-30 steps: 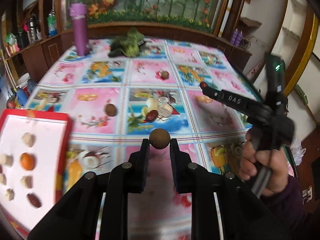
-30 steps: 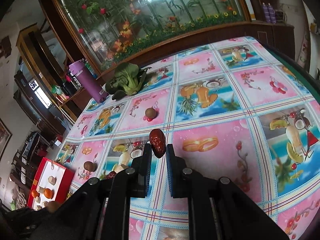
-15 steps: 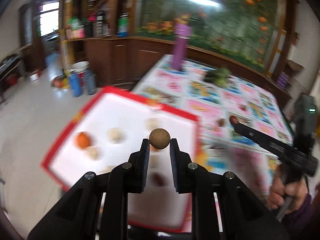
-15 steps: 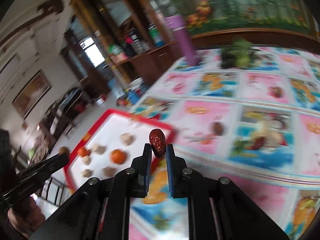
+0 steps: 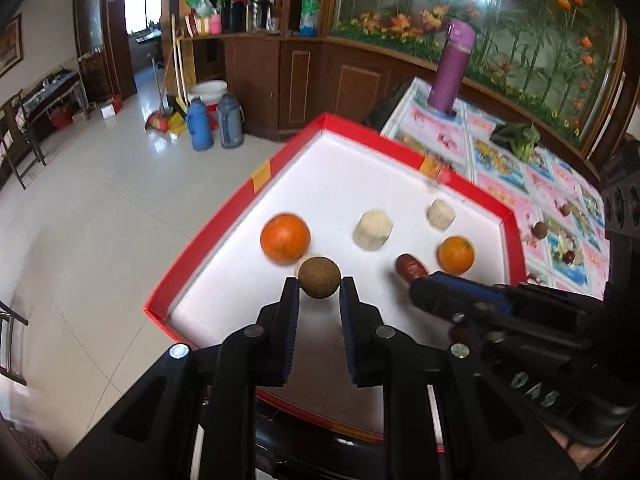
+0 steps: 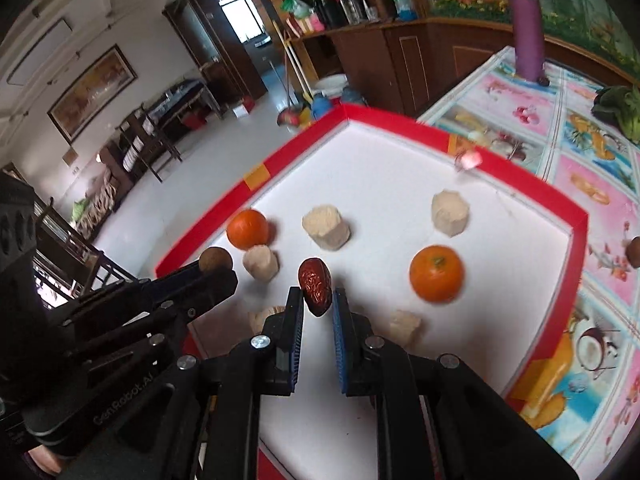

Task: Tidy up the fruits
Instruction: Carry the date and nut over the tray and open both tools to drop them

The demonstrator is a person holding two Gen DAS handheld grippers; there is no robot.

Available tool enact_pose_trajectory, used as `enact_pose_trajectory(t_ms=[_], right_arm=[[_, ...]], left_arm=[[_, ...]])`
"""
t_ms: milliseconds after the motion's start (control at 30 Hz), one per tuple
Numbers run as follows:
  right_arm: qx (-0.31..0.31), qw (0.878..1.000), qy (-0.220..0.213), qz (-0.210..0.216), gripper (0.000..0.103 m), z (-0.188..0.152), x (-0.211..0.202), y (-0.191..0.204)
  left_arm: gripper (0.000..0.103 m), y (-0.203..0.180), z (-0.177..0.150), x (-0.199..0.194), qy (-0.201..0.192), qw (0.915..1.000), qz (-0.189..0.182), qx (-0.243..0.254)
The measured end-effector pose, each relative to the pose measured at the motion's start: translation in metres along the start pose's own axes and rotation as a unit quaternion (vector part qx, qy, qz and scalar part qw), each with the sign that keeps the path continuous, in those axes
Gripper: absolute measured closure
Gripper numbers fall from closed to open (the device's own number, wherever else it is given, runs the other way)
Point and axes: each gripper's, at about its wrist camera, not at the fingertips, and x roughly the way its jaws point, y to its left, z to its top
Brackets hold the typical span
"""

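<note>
Two grippers are now hovering over the red tray, having swung there from the patterned tablecloth they were facing a second ago, so both fruits look ready to be set down. Left gripper is clenching a round brown fruit, rough-skinned and matte (likely a longan), held at the very fingertips just in front of an orange. Right gripper is pinching a date, dark red, wrinkled and glossy, standing upright between its blue pads. Both pieces are hanging above the tray's white floor, not yet touching it. Inside the tray are lying two oranges, the second nearer the right wall, and several pale beige chunks, spaced apart. More small brown fruits are waiting on the cloth beyond the tray, so the sorting seems only partly done.
</note>
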Motion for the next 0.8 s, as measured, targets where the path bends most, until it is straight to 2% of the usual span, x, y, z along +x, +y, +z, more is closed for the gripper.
enact_pose_trajectory(t_ms=[167, 367, 433, 533, 567, 600, 667, 800], right_arm=[[0.010, 1.000, 0.022, -0.012, 0.089, -0.004, 0.012, 0.003], [0.009, 0.999, 0.025, -0.025, 0.089, -0.004, 0.008, 0.006], [0.019, 0.999, 0.032, -0.023, 0.087, -0.003, 0.007, 0.005], [0.032, 0.999, 0.020, -0.011, 0.087, -0.002, -0.004, -0.002], [0.034, 0.999, 0.012, -0.009, 0.084, -0.002, -0.009, -0.004], [0.037, 0.999, 0.001, -0.006, 0.077, -0.001, -0.019, -0.007], [0.041, 0.999, -0.023, -0.004, 0.071, 0.001, -0.032, -0.014], [0.045, 0.996, -0.076, -0.015, 0.070, -0.002, -0.069, -0.034]], left_arm=[[0.081, 0.004, -0.005, 0.006, 0.012, 0.9999, 0.003, 0.008], [0.079, 0.004, -0.005, 0.009, 0.024, 0.9996, 0.006, 0.015], [0.071, 0.003, -0.003, 0.010, 0.027, 0.9995, 0.006, 0.013], [0.050, 0.006, -0.002, 0.005, 0.022, 0.9997, 0.006, 0.006], [0.043, 0.006, -0.001, 0.002, 0.018, 0.9998, 0.007, 0.004], [0.040, 0.005, 0.000, -0.002, 0.012, 0.9999, 0.008, 0.003], [0.039, 0.000, 0.002, -0.011, 0.000, 1.0000, 0.005, 0.006], [0.037, -0.020, 0.006, -0.026, -0.019, 0.9995, -0.008, 0.025]])
